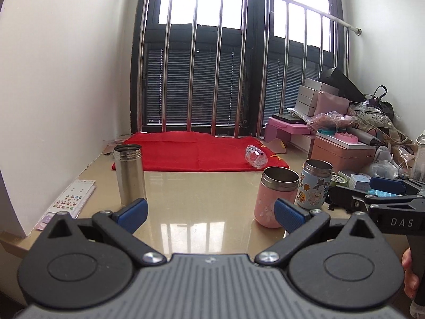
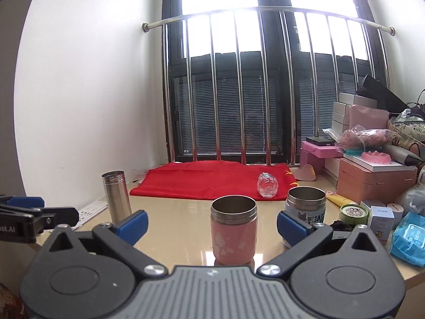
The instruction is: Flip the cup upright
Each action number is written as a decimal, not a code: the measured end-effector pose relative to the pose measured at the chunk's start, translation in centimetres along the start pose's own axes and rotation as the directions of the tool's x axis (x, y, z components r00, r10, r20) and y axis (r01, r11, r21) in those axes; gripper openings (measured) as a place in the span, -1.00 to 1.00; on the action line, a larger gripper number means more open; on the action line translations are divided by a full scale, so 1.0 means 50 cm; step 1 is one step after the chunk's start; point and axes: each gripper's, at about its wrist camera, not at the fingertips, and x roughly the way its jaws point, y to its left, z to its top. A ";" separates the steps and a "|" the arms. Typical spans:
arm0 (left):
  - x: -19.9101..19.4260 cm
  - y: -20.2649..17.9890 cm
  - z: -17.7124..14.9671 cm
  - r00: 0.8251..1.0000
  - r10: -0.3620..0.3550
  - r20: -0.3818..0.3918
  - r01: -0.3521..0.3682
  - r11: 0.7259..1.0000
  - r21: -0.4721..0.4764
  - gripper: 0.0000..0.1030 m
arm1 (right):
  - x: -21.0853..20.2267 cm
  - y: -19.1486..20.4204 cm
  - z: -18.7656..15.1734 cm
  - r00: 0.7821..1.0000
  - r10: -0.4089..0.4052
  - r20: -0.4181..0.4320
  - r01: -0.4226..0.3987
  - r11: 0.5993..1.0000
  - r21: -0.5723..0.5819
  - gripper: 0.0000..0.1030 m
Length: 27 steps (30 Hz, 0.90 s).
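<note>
Pink cup (image 2: 233,231) stands at twelve o'clock from right gripper (image 2: 212,227), mouth up, axis vertical, between its wide-apart fingers, untouched. Left gripper (image 1: 211,216), also spread and empty, has it at two o'clock.

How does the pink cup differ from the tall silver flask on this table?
The pink cup is short and wide; the silver flask is tall and narrow. The pink cup has a coloured, patterned body, the silver flask bare metal. The cup sits centre, the flask far left. Both stand upright, lidless, untouched.
</note>
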 end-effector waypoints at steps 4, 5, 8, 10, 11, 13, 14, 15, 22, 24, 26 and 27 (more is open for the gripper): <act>-0.057 -0.019 -0.024 1.000 0.015 0.025 -0.016 1.000 0.017 1.00 | -0.071 0.011 -0.032 1.000 -0.022 0.008 0.022 1.000 -0.015 1.00; -0.066 -0.021 -0.028 0.999 0.020 0.027 -0.020 1.000 0.016 1.00 | -0.082 0.012 -0.036 1.000 -0.027 0.009 0.028 1.000 -0.013 1.00; -0.079 -0.022 -0.034 0.999 0.028 0.035 -0.028 1.000 0.010 1.00 | -0.106 0.006 -0.046 0.999 -0.037 0.009 0.037 0.999 0.002 1.00; -0.086 -0.026 -0.036 0.998 0.035 0.055 -0.036 0.999 0.015 1.00 | -0.112 -0.002 -0.050 0.999 -0.035 0.018 0.035 0.999 0.016 1.00; -0.087 -0.028 -0.036 0.997 0.036 0.062 -0.037 0.999 0.015 1.00 | -0.114 -0.005 -0.050 0.999 -0.040 0.026 0.039 0.999 0.020 1.00; -0.085 -0.031 -0.039 0.997 0.035 0.061 -0.036 0.999 0.014 1.00 | -0.114 -0.008 -0.051 0.998 -0.045 0.031 0.045 0.999 0.022 1.00; -0.085 -0.030 -0.042 0.998 0.034 0.057 -0.034 0.999 0.011 1.00 | -0.114 -0.009 -0.051 0.999 -0.044 0.030 0.043 0.999 0.021 1.00; -0.085 -0.029 -0.045 0.998 0.031 0.053 -0.031 0.999 0.009 1.00 | -0.114 -0.010 -0.052 0.999 -0.044 0.029 0.043 0.999 0.020 1.00; -0.083 -0.024 -0.050 0.999 0.032 0.042 -0.032 0.999 0.003 1.00 | -0.106 -0.005 -0.056 0.999 -0.041 0.020 0.040 0.999 0.019 1.00; -0.082 -0.023 -0.051 0.999 0.034 0.038 -0.034 0.999 0.001 1.00 | -0.106 -0.005 -0.057 0.999 -0.041 0.020 0.041 0.999 0.018 1.00; -0.084 -0.023 -0.052 0.999 0.033 0.037 -0.033 0.999 0.000 1.00 | -0.104 -0.004 -0.055 0.999 -0.041 0.019 0.041 0.999 0.018 1.00; -0.083 -0.023 -0.052 0.999 0.034 0.036 -0.034 0.999 0.000 1.00 | -0.104 -0.004 -0.055 0.999 -0.042 0.019 0.041 0.999 0.018 1.00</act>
